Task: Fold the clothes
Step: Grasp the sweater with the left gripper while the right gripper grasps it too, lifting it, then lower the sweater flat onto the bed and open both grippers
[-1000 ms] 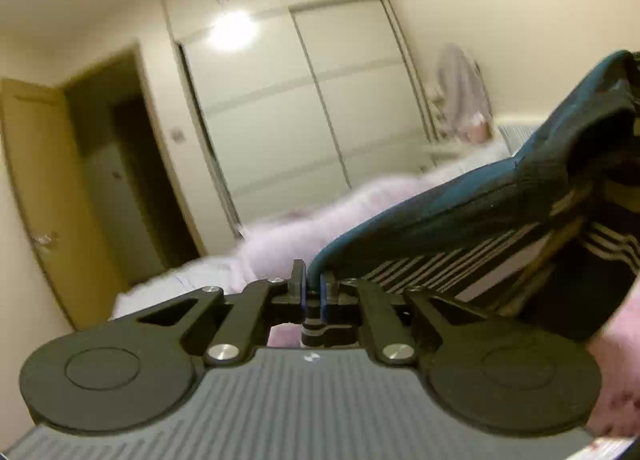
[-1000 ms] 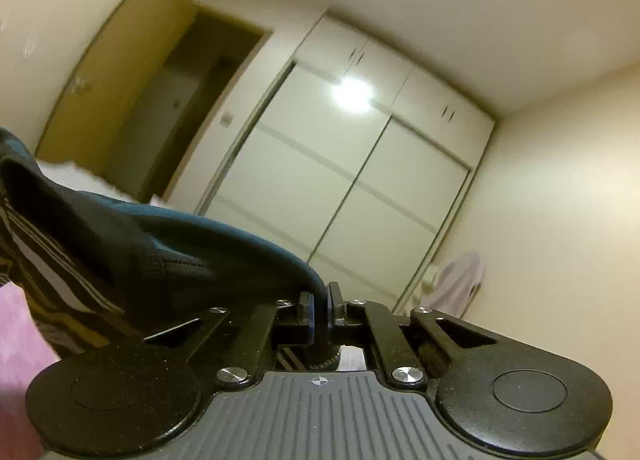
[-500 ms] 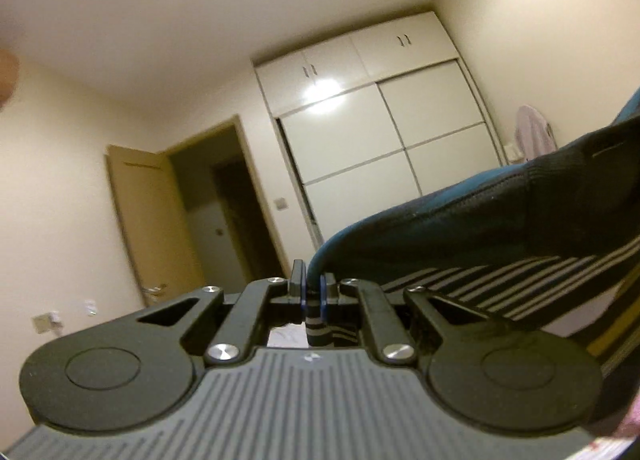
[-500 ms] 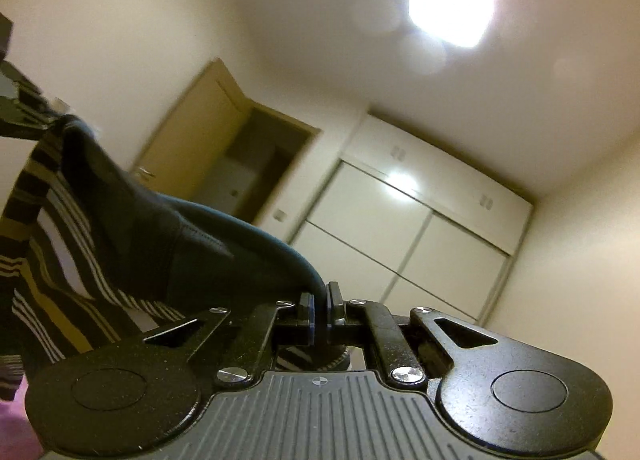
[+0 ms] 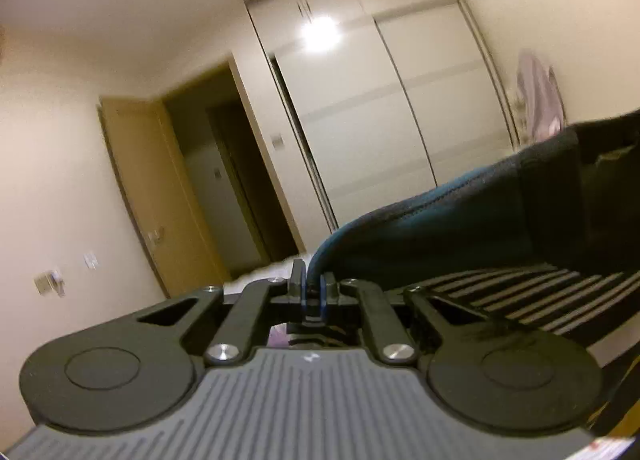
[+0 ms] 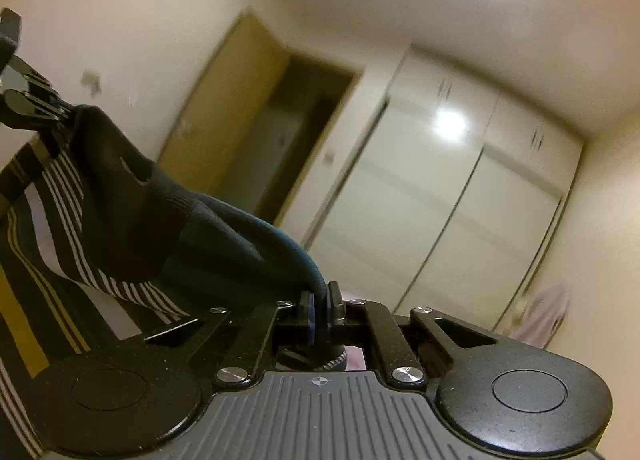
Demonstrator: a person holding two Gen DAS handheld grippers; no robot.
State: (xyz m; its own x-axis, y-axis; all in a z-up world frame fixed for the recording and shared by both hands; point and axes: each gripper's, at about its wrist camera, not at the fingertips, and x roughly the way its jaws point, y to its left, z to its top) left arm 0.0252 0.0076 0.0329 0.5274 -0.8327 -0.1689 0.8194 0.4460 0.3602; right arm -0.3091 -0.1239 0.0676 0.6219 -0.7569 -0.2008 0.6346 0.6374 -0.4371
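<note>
Before white sliding wardrobe doors, both hand-held grippers, left and right, clamp a dark striped knit garment aloft, folding not yet begun.

From close behind my tongs, both wrist cameras tilt upward across the room, sharing the wardrobe and open door.

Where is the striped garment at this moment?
The striped garment hangs in the air between the two grippers: the right gripper pinches one teal edge, the left gripper the other, in front of the white wardrobe.
</note>
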